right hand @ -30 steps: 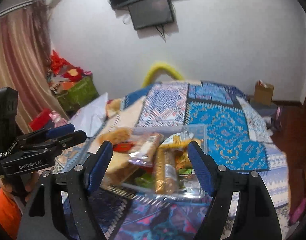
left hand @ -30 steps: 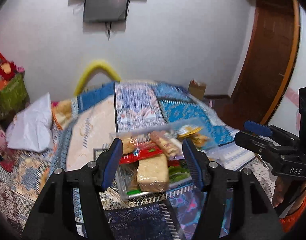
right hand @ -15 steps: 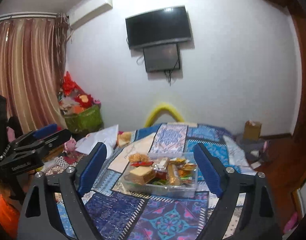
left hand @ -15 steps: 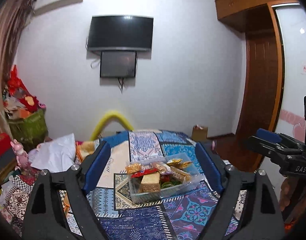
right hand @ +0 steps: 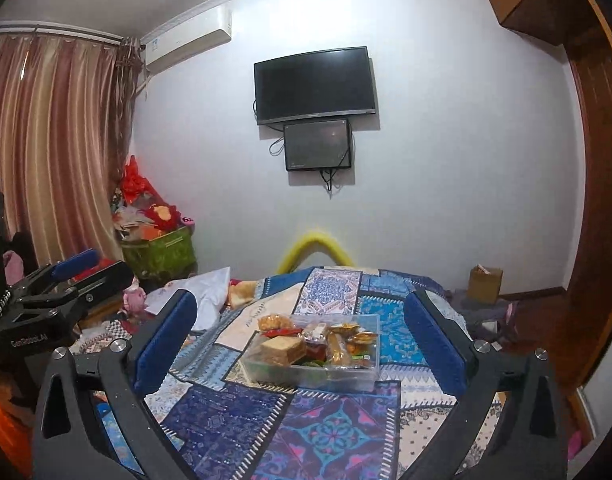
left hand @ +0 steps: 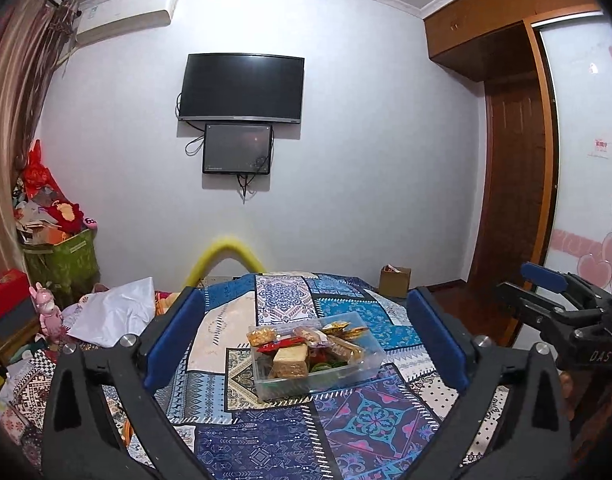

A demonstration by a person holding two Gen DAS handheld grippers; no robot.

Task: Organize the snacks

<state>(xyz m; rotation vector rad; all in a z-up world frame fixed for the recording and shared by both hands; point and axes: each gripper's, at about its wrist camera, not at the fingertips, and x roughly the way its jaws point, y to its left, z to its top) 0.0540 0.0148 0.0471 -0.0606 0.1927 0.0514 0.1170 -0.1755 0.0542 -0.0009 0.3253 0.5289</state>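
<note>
The clear plastic snack box (left hand: 318, 364) sat on the blue patchwork bedspread (left hand: 346, 420), packed with wrapped snacks and a pale cracker pack (left hand: 290, 360). The left gripper (left hand: 306, 336) hung in front of it, well clear, its jaws just having opened wide with nothing between the pads. The right gripper (right hand: 302, 340) likewise stood short of the box, jaws just spread wide and empty, the box framed between its blue fingers (right hand: 166, 344).
</note>
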